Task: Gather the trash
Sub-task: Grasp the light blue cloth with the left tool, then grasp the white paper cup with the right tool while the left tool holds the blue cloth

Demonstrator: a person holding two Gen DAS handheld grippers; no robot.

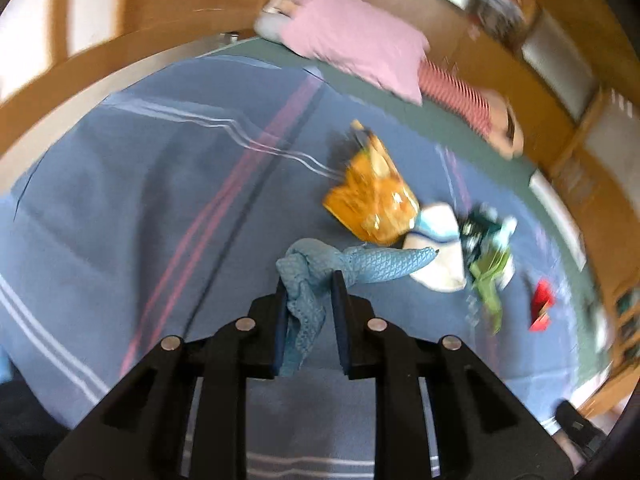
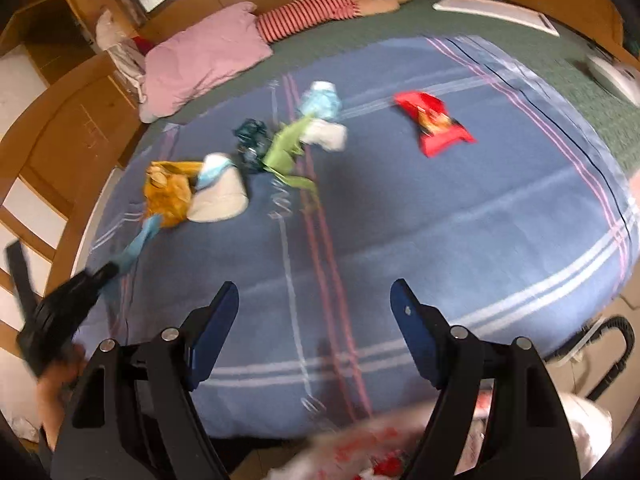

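Bed (image 2: 460,220): blue striped blanket over a green sheet, wooden cabinets behind; both views motion-blurred.
Pink pillow (image 2: 208,56): at the head end.
Trash cluster: orange wrapper (image 1: 370,196), white cup (image 1: 434,248) and green wrapper (image 1: 490,276) lie close together mid-blanket.
Red snack bag (image 2: 434,122): apart from the cluster; clear in right view, cut small in left.
Blue cloth (image 1: 316,276): pinched in the left gripper (image 1: 309,286), its jaws nearly closed.
Right gripper (image 2: 314,300): jaws wide, nothing between them.
Printed plastic bag (image 2: 360,452): right view only, bottom edge, blurred.
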